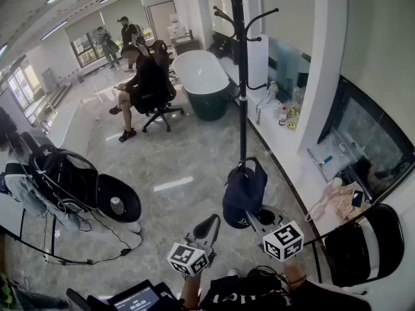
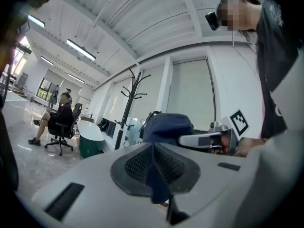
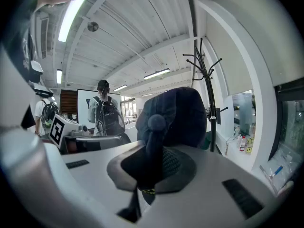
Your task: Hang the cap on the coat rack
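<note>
A pale marble floor [image 1: 188, 154] runs back to a white bathtub [image 1: 202, 76] with a dark base. A person on an office chair [image 1: 146, 83] sits beside it. The black coat rack [image 1: 242, 109] stands upright to the tub's right, by the white counter. The navy cap [image 1: 245, 185] hangs in mid-air in front of the rack's pole, well below its hooks. The right gripper [image 1: 254, 216] has its jaws pressed together on the cap's crown near the top button. The left gripper [image 1: 211, 221], just beside it, has its jaws closed on a thin strip of the same blue cloth, apparently the cap's edge.
</note>
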Demonstrator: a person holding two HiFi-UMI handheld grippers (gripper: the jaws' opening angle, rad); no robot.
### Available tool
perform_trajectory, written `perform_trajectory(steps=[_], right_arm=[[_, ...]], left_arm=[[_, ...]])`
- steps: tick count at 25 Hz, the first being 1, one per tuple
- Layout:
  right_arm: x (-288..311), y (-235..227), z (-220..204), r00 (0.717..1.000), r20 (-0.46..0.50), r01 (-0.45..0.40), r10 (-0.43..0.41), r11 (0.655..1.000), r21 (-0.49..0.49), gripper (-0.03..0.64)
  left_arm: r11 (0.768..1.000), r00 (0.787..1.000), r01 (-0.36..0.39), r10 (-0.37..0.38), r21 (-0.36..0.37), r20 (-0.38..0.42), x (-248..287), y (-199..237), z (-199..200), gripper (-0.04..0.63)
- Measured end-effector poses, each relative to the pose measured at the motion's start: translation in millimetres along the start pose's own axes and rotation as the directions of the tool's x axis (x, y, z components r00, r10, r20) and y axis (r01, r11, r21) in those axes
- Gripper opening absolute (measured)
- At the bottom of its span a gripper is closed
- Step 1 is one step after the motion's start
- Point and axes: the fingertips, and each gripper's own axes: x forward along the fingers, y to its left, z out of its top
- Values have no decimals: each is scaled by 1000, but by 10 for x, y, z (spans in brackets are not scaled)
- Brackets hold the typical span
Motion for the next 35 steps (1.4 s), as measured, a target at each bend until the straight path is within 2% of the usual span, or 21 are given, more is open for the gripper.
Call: perform_trajectory(steps=[7,13,22,35], right_arm=[[4,-116,-25,999,12,32,-32,999,-17,29],[2,-454,58,997,24,80,-79,996,-36,29],[282,-1337,254,995,58,85,-83,996,-35,29],[840,-2720,578,999,49,7,-4,998,-59,29]], left_arm=[[999,1000,20,-20,-30,5,104,72,-107,6],[998,998,57,-57,-37,-2,402,85,-129,6],[999,999,32,-32,-34,1,1188,316,-72,6],[1000,1000,-18,18,-25,13,2690,596,39,6]])
